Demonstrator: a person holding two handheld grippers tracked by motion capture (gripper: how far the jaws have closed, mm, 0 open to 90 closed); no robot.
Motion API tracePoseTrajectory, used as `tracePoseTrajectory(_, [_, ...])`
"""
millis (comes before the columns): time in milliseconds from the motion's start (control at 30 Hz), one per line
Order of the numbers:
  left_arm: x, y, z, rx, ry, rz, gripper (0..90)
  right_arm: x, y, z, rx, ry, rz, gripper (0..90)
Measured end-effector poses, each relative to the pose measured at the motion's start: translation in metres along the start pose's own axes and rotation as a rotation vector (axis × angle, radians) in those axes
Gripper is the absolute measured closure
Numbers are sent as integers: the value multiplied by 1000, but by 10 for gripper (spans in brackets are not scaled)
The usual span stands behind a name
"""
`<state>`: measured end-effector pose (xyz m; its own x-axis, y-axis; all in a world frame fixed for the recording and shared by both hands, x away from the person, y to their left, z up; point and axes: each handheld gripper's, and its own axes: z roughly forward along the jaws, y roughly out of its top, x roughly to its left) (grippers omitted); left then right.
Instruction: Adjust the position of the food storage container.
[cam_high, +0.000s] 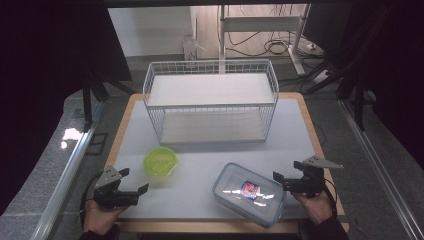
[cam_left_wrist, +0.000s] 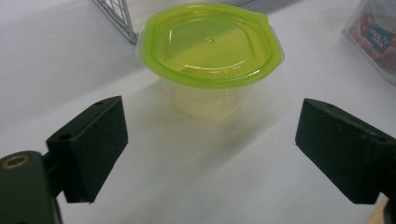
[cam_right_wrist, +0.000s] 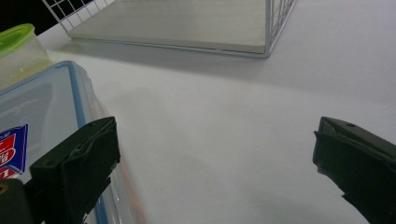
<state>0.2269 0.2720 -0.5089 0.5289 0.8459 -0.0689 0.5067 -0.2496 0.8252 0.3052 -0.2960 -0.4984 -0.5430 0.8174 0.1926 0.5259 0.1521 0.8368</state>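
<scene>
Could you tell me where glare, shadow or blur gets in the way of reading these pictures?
High view: a bright reflection whitens the clear box lid, and the room on both sides is nearly black. Left gripper view: the green-lidded tub is fairly sharp with highlights on its lid, and the left claw close up looks soft. Right gripper view: the wire rack casts a soft shadow on the white mat.

White wire rack with two tiers: it stands upright at the far middle of the pale mat, its open front towards the near edge. The mat lies on a wooden tabletop, whose rim shows on all sides. Metal rails flank the table on a grey floor; cables lie coiled behind a white stand.
</scene>
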Motion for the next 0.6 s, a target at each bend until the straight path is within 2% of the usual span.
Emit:
tracePoseTrajectory(167, [-2, 2, -2, -1, -34, -3, 184, 1, 0, 0, 16, 12, -2, 4])
tracePoseTrajectory(300, [-4, 6, -5, -24, -91, -2, 349, 2, 0, 0, 30, 11, -5, 4])
tracePoseTrajectory(400, [-5, 9, -4, -24, -92, 3, 440, 2, 0, 0, 37, 6, 1, 11])
tracePoseTrajectory(467, [-7, 17, -1, -30, -112, 15, 473, 1, 1, -1, 41, -1, 12, 25])
tracePoseTrajectory(500, [-6, 20, 1, -33, -130, 11, 517, 1, 1, -1, 38, -3, 15, 32])
tracePoseTrajectory(533, [-6, 20, 1, -33, -130, 11, 551, 1, 1, -1, 38, -3, 15, 32])
tracePoseTrajectory(567, [-6, 25, 5, -43, -149, -8, 577, 1, 1, -1, 36, -2, 20, 37])
tracePoseTrajectory(600, [-6, 25, 5, -43, -149, -8, 617, 1, 1, -1, 36, -2, 20, 37])
